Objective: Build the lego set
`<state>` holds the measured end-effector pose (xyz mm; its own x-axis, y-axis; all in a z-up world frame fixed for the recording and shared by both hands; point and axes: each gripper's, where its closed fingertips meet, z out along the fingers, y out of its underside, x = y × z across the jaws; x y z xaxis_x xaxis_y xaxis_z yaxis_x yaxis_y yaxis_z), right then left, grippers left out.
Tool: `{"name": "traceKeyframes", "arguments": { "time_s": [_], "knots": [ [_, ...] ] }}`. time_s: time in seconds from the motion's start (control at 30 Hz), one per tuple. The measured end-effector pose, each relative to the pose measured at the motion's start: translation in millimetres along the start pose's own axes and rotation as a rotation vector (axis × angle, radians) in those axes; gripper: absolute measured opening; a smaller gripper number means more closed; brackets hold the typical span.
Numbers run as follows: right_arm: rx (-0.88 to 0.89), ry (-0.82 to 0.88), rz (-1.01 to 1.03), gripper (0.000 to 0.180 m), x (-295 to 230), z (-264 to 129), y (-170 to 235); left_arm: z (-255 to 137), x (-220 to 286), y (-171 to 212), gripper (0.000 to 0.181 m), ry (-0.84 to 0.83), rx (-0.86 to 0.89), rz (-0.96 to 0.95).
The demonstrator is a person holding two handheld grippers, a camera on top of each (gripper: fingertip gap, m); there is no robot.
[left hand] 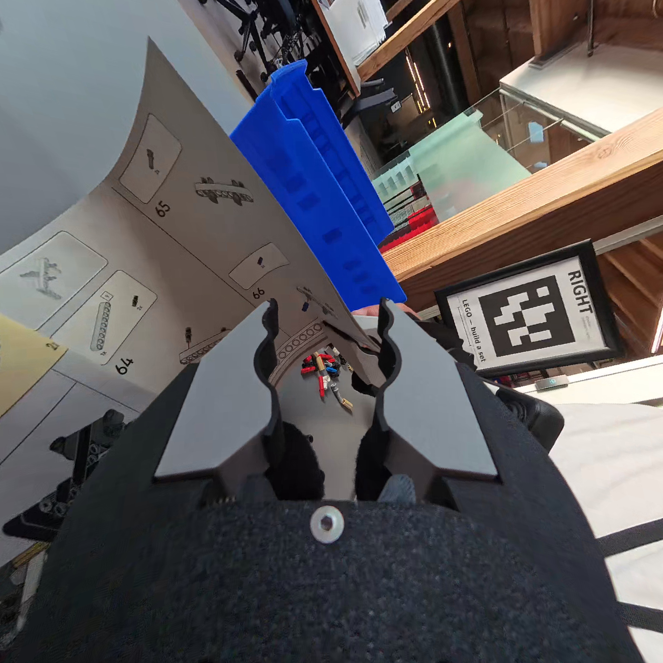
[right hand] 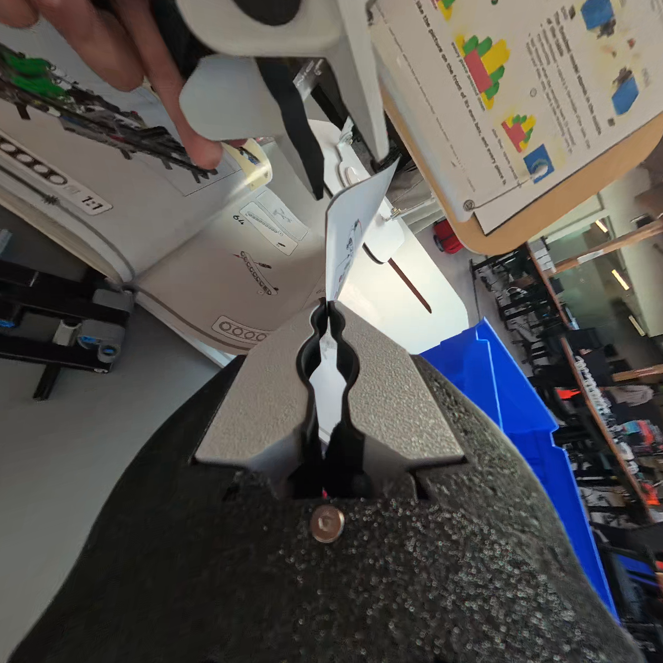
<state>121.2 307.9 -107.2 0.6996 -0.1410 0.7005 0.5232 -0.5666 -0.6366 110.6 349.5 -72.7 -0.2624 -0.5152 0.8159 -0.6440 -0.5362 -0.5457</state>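
Note:
The instruction booklet (left hand: 150, 251) lies open, and one page (right hand: 353, 233) stands lifted and curved. My right gripper (right hand: 328, 305) is shut on the lower edge of that page. My left gripper (left hand: 326, 308) is open and empty, its fingers just in front of the raised page. A small pile of loose red, black, blue and tan pieces (left hand: 324, 371) shows between its fingers, under the page. The left gripper's grey finger (right hand: 222, 100) and the hand (right hand: 125, 53) holding it show at the top of the right wrist view, over the booklet (right hand: 201, 251).
A blue bin (left hand: 315, 186) stands behind the page and shows beside my right gripper (right hand: 520, 412). A framed marker sign (left hand: 527, 312) stands at the right. A black and grey built assembly (right hand: 68, 333) lies left of the booklet. An illustrated board (right hand: 520, 89) is at upper right. One gripper's finger ends stand about 6 cm off the other's.

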Motion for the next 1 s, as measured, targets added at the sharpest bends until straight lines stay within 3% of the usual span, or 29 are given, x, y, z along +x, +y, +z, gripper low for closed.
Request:
{"name": "traceKeyframes", "arguments": {
  "time_s": [0.17,0.2,0.27,0.33,0.43,0.53,0.63,0.73,0.83,1.0],
  "knots": [
    [0.020,0.020,-0.159,0.002,-16.3,-2.8,-13.2,-7.4,-6.6,3.3,0.016,0.012,0.031,-0.045],
    [0.031,0.005,-0.157,0.006,-19.5,-4.0,-15.7,-7.6,-7.4,4.2,0.001,0.011,0.030,-0.040],
    [0.047,-0.083,-0.113,0.013,-30.0,-8.5,-17.7,-8.7,-11.6,4.7,0.000,-0.014,0.036,0.002],
    [0.060,-0.246,0.033,0.044,-41.1,-21.6,-19.8,-11.6,-12.8,1.6,0.000,-0.018,0.058,0.034],
    [0.144,-0.426,0.468,0.063,-15.1,-37.7,-37.4,-15.6,-7.6,-4.4,0.000,0.018,0.096,0.039],
    [0.178,-0.638,0.771,0.082,8.0,-20.7,-47.9,-13.0,-0.2,-4.6,0.000,0.038,0.105,0.085],
    [0.116,-0.856,0.891,0.097,-5.1,5.2,-50.7,-6.6,7.0,-2.7,0.000,0.054,0.106,0.119],
    [0.067,-0.981,0.992,0.091,-20.9,17.9,-47.7,-2.7,12.2,-2.9,0.000,0.061,0.112,0.135],
    [0.155,-0.985,1.079,0.053,-12.7,19.3,-48.1,-3.9,18.2,-3.1,0.000,0.083,0.109,0.144],
    [0.190,-0.994,1.097,0.030,-6.0,20.6,-41.7,-8.4,21.4,-4.1,0.007,0.101,0.096,0.160]
  ]
}}
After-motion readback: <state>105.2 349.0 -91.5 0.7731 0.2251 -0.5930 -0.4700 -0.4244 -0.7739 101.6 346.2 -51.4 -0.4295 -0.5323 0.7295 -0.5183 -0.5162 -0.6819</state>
